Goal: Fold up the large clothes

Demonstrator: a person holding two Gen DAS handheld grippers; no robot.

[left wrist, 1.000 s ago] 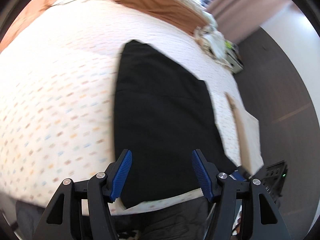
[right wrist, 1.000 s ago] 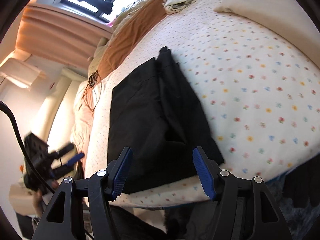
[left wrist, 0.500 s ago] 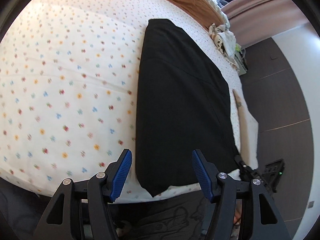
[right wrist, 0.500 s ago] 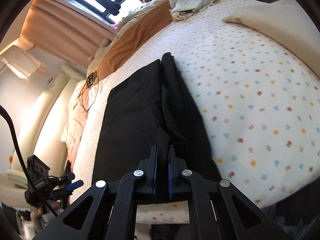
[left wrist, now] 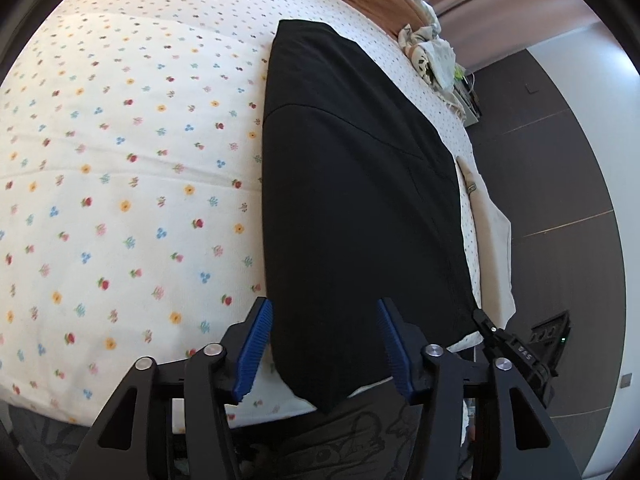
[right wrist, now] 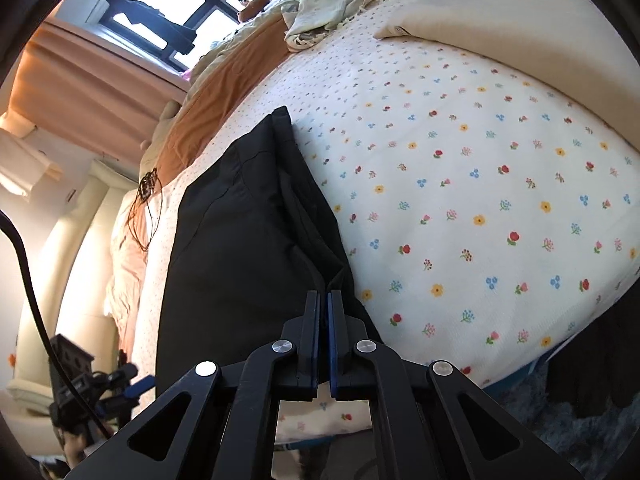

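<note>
A long black garment [left wrist: 352, 184] lies flat along the bed, its near end hanging over the bed's front edge. My left gripper [left wrist: 324, 344] is open, its blue pads either side of the garment's near left corner, not gripping. In the right wrist view the same garment [right wrist: 240, 248] shows a raised fold along its right side. My right gripper [right wrist: 324, 308] is shut on the black garment at the near right edge. The right gripper also shows at the lower right of the left wrist view [left wrist: 504, 344].
The bed has a white flower-print sheet [left wrist: 120, 160], an orange blanket [right wrist: 224, 92] and crumpled pale cloth [right wrist: 320, 12] at the far end. A cream pillow [right wrist: 520, 20] lies to the right. Dark floor [left wrist: 560, 160] runs beside the bed.
My right gripper closed from open onto the garment's near right edge. My left gripper moved closer over the near left corner and stayed open.
</note>
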